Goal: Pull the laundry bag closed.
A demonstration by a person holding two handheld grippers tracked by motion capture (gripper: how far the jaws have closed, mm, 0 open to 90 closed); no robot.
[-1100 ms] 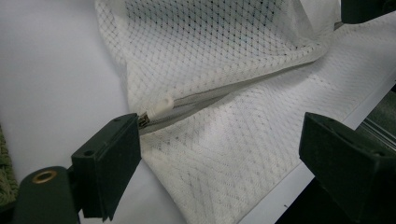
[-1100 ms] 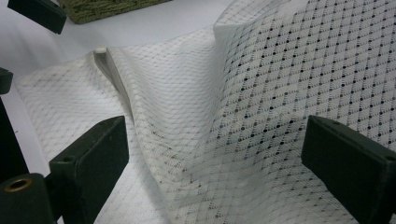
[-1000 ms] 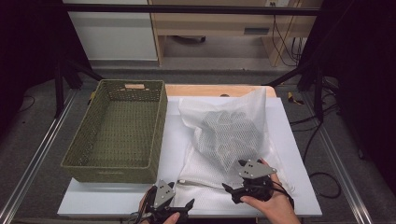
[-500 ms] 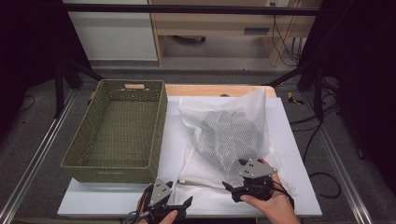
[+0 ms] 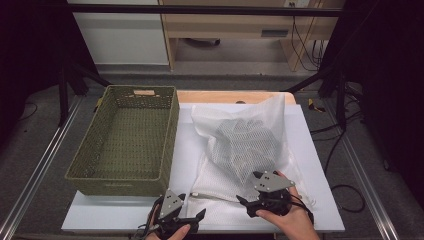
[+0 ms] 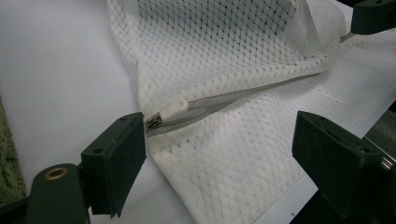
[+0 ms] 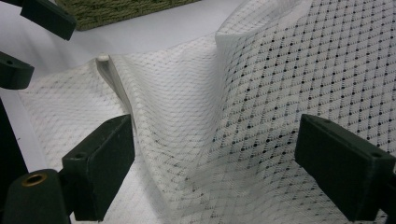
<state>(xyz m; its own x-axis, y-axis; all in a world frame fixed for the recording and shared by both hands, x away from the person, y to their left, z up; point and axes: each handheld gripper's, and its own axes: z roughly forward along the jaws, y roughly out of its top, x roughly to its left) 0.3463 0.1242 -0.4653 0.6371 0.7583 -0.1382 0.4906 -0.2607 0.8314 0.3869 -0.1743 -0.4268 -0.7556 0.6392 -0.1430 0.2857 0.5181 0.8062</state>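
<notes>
What the white mesh laundry bag (image 5: pixel 240 145) held was a grey lump behind the netting, too indistinct to identify. The near edge of the high view cut off both of the person's forearms. The label (image 5: pixel 144 92) on the green basket's (image 5: pixel 125 145) far wall was too small to read.

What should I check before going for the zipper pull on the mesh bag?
1. Zipper pull in sight by the left gripper: ok.
2. Left fingers open, nothing pinched: ok.
3. Right gripper open over the mesh bag, not gripping: ok.
4. Zipper closed along its length: cannot tell.
5. Basket beside the bag, nothing in it: ok.
</notes>
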